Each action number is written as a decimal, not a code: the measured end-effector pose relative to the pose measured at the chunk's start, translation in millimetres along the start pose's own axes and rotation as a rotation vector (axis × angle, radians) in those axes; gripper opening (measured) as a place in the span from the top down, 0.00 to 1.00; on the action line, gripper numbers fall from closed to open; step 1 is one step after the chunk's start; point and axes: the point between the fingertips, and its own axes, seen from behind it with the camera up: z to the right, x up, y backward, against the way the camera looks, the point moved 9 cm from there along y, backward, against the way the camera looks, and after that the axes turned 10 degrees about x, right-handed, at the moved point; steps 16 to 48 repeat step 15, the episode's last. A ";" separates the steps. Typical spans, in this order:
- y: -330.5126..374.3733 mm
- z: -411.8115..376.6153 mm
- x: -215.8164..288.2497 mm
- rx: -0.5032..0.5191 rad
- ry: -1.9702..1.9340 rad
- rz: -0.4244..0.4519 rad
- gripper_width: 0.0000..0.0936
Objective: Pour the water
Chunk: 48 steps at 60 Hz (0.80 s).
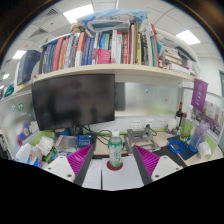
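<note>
A clear plastic bottle (pixel 115 150) with a green label and a pale cap stands upright on a round red coaster (pixel 115 168) on a white sheet of paper (pixel 112 176). It stands between my two fingers, with a gap on each side. My gripper (pixel 115 162) is open, its magenta pads (pixel 81 159) spread left and right of the bottle. No cup shows in this view.
A dark monitor (pixel 72 100) stands behind the bottle on a cluttered desk. A shelf (pixel 105 70) packed with books runs above it. Blue items (pixel 183 147) and small clutter lie to the right, more clutter (pixel 35 150) to the left.
</note>
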 end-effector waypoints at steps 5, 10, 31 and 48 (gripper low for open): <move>0.1 -5.0 1.3 0.007 0.000 0.006 0.11; -0.7 -7.0 1.1 0.006 0.006 0.009 0.11; -2.0 -8.0 -0.5 0.001 0.010 0.003 0.11; -2.0 -8.0 -0.5 0.001 0.010 0.003 0.11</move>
